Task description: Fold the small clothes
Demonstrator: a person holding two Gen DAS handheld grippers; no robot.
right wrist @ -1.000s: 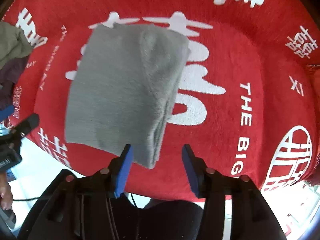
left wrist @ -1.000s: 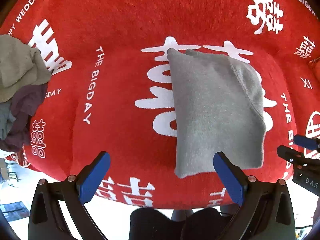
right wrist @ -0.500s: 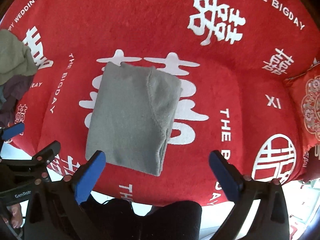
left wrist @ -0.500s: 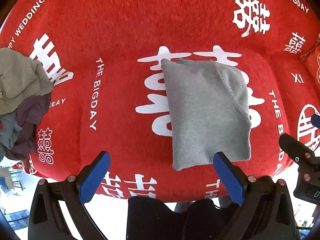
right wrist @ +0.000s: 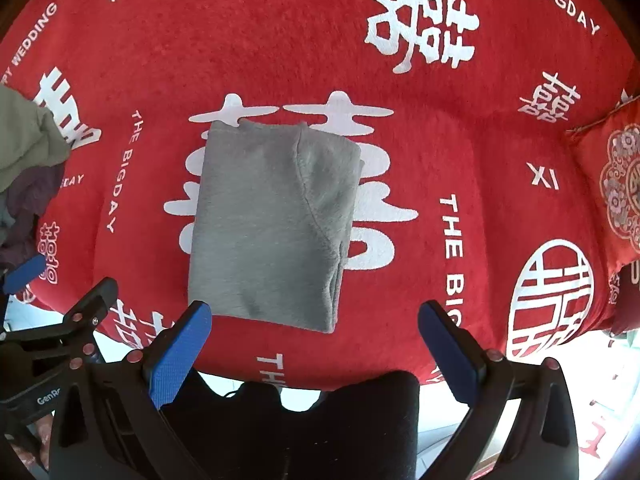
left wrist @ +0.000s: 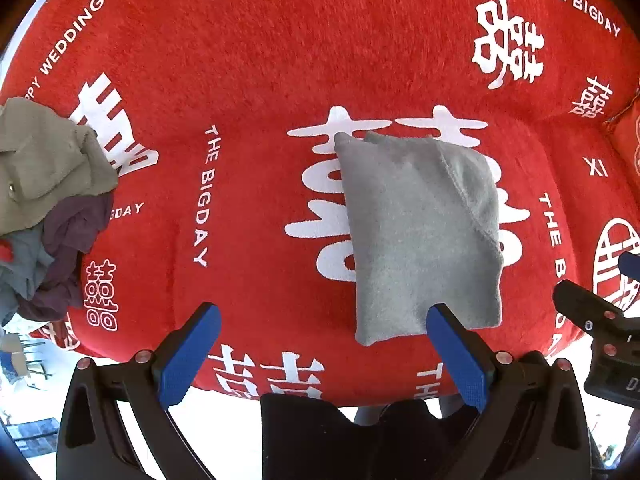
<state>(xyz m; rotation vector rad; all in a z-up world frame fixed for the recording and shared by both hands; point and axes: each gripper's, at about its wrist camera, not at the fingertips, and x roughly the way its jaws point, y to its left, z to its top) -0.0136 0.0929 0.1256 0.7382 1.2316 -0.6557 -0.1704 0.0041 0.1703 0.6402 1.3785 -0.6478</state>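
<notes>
Grey folded garment [right wrist: 264,228]: soft fleecy knit, matt, slightly fuzzy. Red cover [right wrist: 280,40] lying under it: plush, short-piled cloth, white print showing flat. Clothes pile [left wrist: 44,200]: limp matt fabrics, crumpling. Blue gripper pads [left wrist: 188,356]: finely textured, rubbery-looking; black frames looking like smooth plastic, catching faint sheen.

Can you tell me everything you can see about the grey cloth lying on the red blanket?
The grey cloth is soft and fuzzy-looking, like fleece. It is folded into a neat, tall rectangle, with a curved seam running down its right part and layered edges showing at the lower right corner. It lies flat on the red blanket, covering part of a big white character, near the front edge. Nothing grips it: both grippers are open and empty, above it and apart from it.
</notes>
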